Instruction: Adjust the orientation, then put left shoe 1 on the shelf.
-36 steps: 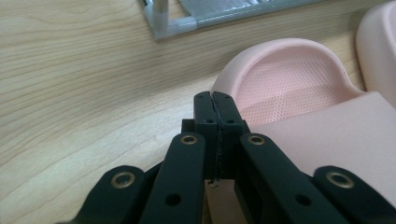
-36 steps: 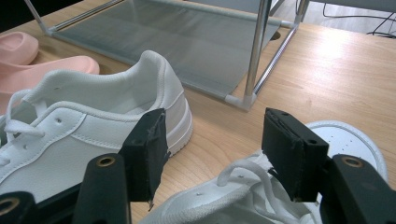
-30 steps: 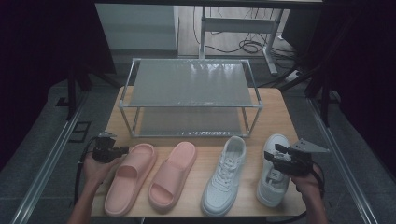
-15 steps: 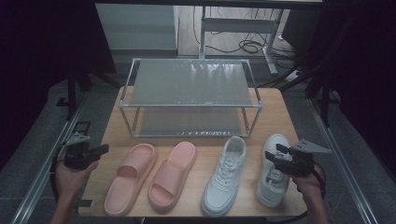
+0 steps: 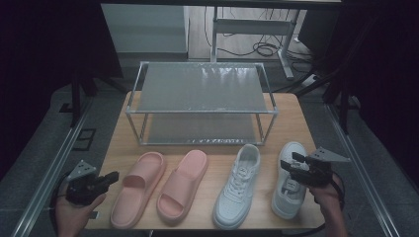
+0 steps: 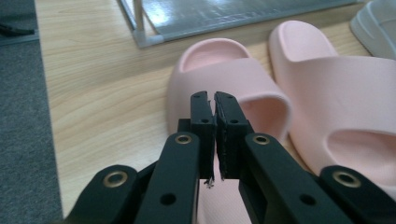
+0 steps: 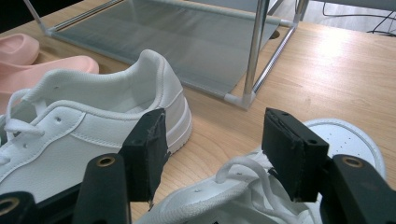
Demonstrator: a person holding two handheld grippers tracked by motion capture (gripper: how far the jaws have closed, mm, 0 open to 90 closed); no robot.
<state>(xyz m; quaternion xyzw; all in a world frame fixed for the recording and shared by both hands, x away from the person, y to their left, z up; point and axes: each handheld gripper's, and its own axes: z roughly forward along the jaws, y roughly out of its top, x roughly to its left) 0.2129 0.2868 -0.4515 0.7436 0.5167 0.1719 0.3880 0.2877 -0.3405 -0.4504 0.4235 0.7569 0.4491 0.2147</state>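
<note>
White sneaker (image 7: 261, 196) lies under right gripper (image 7: 212, 149), fingers wide apart, empty; left gripper (image 6: 214, 126) nearly closed, empty.

A dim lab or test room: wooden table (image 5: 306, 128), metal desk frame (image 5: 247, 29), floor cables (image 5: 257, 48), grey carpet (image 5: 44, 148).

A light wooden table (image 5: 118, 148) carries everything. Toward its far edge stands a two-tier shoe rack (image 5: 202, 89) of metal tubes with grey shelves, its feet resting directly on the wood. In front of the rack, four shoes lie in a row along the near edge: a pink slide sandal (image 5: 137, 186) at the left, a second pink slide sandal (image 5: 183, 183) just beside it, then a white sneaker (image 5: 238, 185), and another white sneaker (image 5: 288, 181) at the right.
</note>
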